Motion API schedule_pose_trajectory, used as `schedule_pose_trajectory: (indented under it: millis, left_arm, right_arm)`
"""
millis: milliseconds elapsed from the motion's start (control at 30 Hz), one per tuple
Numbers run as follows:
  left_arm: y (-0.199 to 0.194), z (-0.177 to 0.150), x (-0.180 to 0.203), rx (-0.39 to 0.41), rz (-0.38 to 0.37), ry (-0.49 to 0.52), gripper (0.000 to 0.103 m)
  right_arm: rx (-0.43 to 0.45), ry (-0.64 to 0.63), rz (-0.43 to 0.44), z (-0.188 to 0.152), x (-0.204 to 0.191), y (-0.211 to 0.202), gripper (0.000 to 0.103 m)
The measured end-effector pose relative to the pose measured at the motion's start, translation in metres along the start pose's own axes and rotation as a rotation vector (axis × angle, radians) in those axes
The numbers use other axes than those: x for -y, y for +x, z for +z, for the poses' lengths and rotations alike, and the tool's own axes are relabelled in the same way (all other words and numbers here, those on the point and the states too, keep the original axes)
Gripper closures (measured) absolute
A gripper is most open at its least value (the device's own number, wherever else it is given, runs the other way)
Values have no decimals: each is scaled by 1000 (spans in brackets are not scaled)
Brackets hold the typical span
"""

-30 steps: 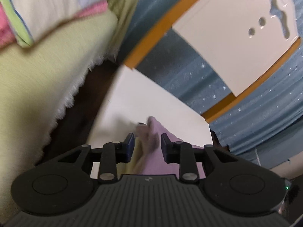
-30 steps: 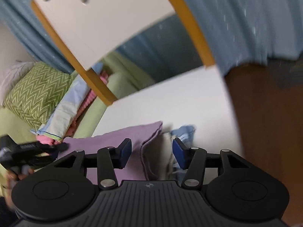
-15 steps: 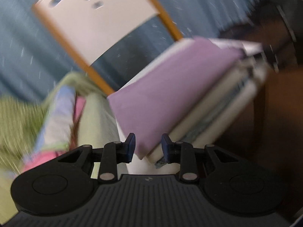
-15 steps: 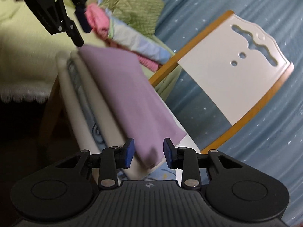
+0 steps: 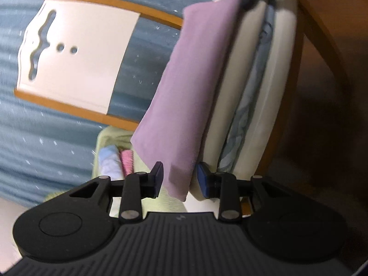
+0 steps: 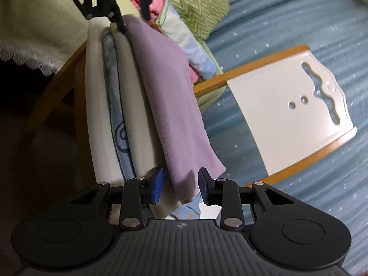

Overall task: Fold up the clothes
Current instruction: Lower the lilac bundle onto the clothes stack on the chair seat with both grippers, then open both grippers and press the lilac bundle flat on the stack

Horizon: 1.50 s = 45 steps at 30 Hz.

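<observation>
**Lilac cloth between both sets of jaws, on top of the stack**

Blue star-dotted curtain fabric (image 6: 287, 18) fills the background, with a white chair back framed in orange wood (image 6: 287, 112) in front of it. I see the folded lilac cloth (image 6: 170, 87) lying on top of a cream cushion (image 6: 135, 124), a blue-patterned fabric (image 6: 115, 115) tucked under that cushion. My right gripper (image 6: 180, 185) has its jaws spread a little on either side of the cloth's near corner; I cannot tell whether the pads press it. My left gripper (image 5: 180, 179) sits at the opposite corner, jaws likewise slightly apart around the lilac edge (image 5: 184, 105), contact unclear. Beyond the stack lie a green zigzag pillow (image 6: 197, 4) and pink and pale-blue folded clothes (image 6: 184, 34).
</observation>
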<state>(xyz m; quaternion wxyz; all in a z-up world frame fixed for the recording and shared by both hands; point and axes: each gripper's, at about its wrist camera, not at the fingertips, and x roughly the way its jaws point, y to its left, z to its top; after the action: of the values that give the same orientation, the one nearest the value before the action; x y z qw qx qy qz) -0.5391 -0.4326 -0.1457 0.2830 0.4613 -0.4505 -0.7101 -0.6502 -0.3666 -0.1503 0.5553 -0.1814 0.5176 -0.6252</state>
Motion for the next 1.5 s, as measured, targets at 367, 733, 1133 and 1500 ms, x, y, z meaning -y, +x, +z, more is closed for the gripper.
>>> schedule_pose_trajectory:
  millis: [367,733,1133,1500]
  left_arm:
    - [0,1,-6,62,190,12,95]
    - [-3,-10,30,58,183,76,94]
    - [-24,-20,0,65,-27,-140,91]
    - [13,-28,-107,96,-301,-818,91]
  right_arm:
    - [83,-51,-188,0,24,-6,103]
    - [8,-70,-95,-18,-24,-13,103]
    - [-87,-37,3,-13,-14,-22,94]
    - [-26,891,156,-16,87,-15,78]
